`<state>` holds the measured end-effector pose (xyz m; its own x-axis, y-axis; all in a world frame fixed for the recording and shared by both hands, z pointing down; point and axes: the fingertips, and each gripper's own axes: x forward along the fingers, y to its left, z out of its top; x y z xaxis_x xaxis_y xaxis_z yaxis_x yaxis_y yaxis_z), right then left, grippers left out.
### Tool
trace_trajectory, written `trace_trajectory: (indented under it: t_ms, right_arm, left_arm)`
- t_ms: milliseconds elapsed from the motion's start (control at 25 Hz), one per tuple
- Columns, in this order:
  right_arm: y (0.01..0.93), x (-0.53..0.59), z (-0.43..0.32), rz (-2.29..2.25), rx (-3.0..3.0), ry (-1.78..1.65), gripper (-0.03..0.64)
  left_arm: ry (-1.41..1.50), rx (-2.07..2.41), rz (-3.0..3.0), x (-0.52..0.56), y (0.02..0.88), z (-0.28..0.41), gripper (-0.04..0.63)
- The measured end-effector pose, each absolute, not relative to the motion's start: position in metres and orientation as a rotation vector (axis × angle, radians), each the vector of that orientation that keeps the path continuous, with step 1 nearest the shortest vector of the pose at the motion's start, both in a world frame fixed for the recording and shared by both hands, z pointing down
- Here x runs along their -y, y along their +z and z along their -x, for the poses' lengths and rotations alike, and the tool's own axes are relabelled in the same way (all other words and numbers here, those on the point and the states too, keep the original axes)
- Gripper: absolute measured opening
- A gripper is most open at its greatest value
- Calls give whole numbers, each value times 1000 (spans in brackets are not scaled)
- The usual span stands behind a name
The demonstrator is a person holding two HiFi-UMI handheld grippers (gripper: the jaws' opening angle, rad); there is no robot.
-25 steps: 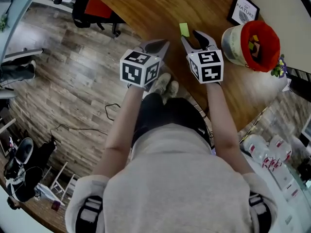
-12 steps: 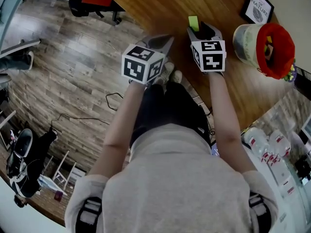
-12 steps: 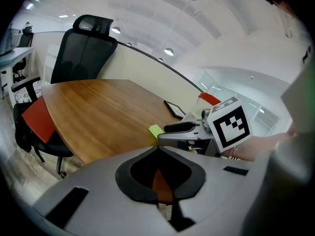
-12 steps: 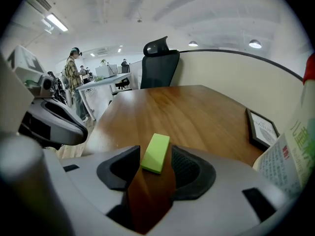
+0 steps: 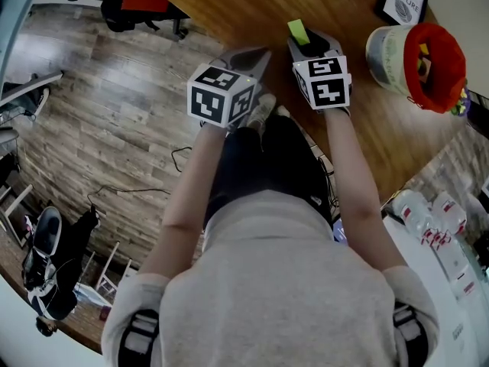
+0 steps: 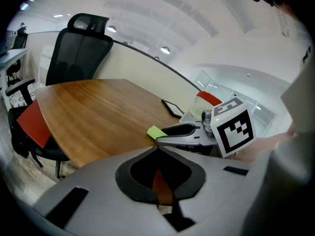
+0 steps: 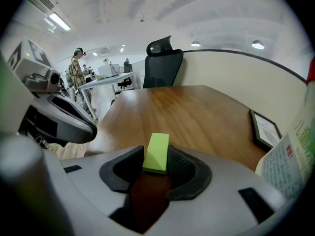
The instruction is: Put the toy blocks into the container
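On the curved wooden table (image 5: 229,6), the right gripper (image 5: 309,43) has just been closing its fingers, which pinch the green toy block (image 7: 156,151) at their tips, well apart from the red-lined container (image 5: 386,52). The left gripper (image 6: 157,150) has its fingers clenched together, empty.

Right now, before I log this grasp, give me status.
Left gripper shut, empty. Right gripper: fingers just closed further, now on green block. Container to its right, bare table between.
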<state>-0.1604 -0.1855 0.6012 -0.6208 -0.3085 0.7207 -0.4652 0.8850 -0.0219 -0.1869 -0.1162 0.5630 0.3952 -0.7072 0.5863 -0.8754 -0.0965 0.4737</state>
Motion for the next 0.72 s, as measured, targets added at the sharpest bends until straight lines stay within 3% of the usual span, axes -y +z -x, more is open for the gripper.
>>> trace_trajectory:
  t_ms: [720]
  right_arm:
    - [500, 197, 118, -792, 2430, 183, 166]
  left_arm:
    - [270, 1283, -2061, 130, 514, 148, 12]
